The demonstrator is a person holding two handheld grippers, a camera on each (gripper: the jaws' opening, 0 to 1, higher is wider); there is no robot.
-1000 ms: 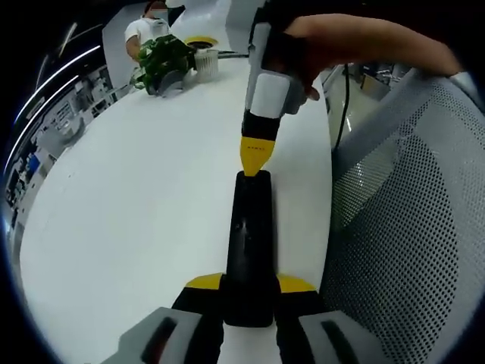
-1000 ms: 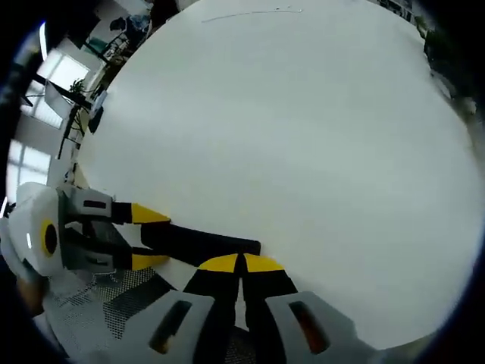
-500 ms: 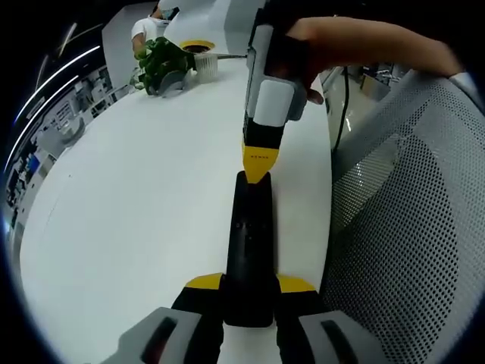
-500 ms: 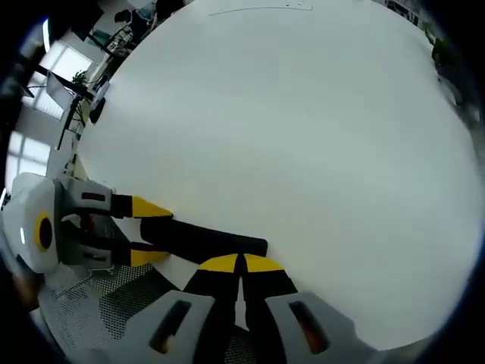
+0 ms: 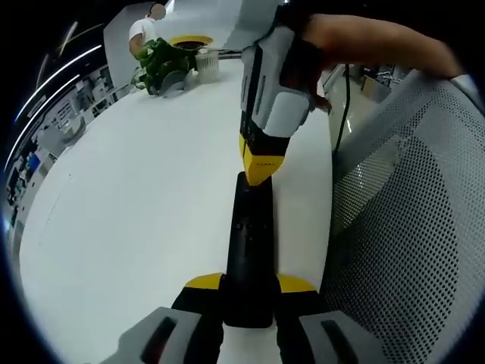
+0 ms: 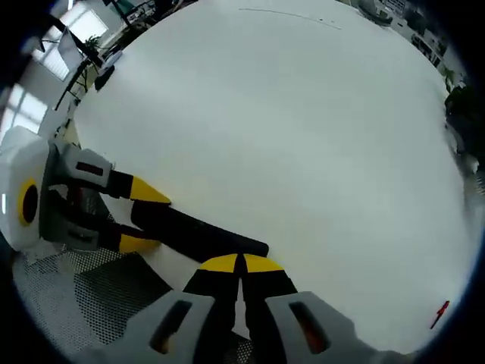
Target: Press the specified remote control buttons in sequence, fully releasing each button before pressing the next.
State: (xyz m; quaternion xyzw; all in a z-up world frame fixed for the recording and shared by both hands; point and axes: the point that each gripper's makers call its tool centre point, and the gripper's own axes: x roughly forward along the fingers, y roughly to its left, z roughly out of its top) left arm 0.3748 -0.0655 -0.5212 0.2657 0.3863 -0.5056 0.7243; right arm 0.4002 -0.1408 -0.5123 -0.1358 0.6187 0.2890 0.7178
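Remote control (image 5: 248, 250): pinched by left gripper (image 5: 249, 285) fingers.
Right gripper (image 6: 242, 264): fingers pressed together at remote's far end.
Surroundings: mesh chair (image 5: 402, 227) beside white counter (image 5: 136, 205); plant (image 5: 161, 62) far off.

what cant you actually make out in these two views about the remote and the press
- Which button is under the right gripper: in the left gripper view the remote control is dark and its buttons too small.
- Whether the tips touch the remote: in the right gripper view their shut jaws hide the contact spot.
- The remote's near end: the left gripper covers it in the left gripper view.
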